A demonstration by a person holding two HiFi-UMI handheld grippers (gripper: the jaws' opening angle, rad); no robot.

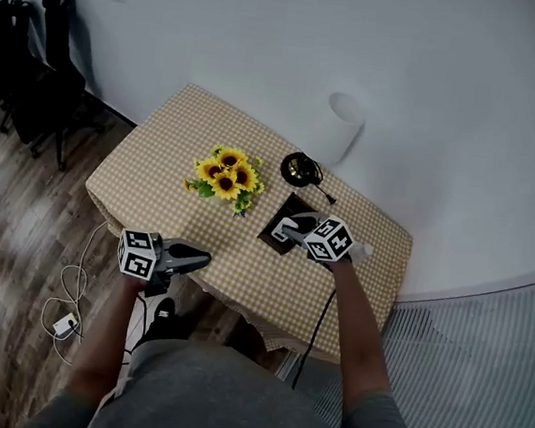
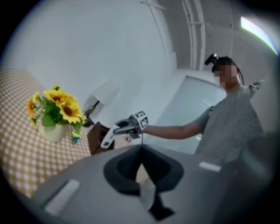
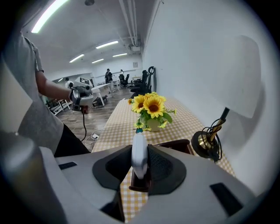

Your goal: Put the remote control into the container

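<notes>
- Tablecloth [image 1: 159,165]: checked cloth, matt.
- Remote control [image 3: 139,155]: white plastic, smooth.
- Container [image 3: 177,142]: dark brown, wood-like, slight sheen.
- Lamp base [image 1: 297,169], at the container's 12 o'clock: brass-coloured metal, glossy.
- Floor [image 1: 12,231]: wood planks.

From my right gripper [image 1: 283,229], above the container [image 1: 289,208], I see the sunflower vase [image 1: 226,176] crowding ten o'clock and the lamp base [image 1: 298,169] blocking twelve. The checked cloth [image 1: 231,252] toward eight lies free.
</notes>
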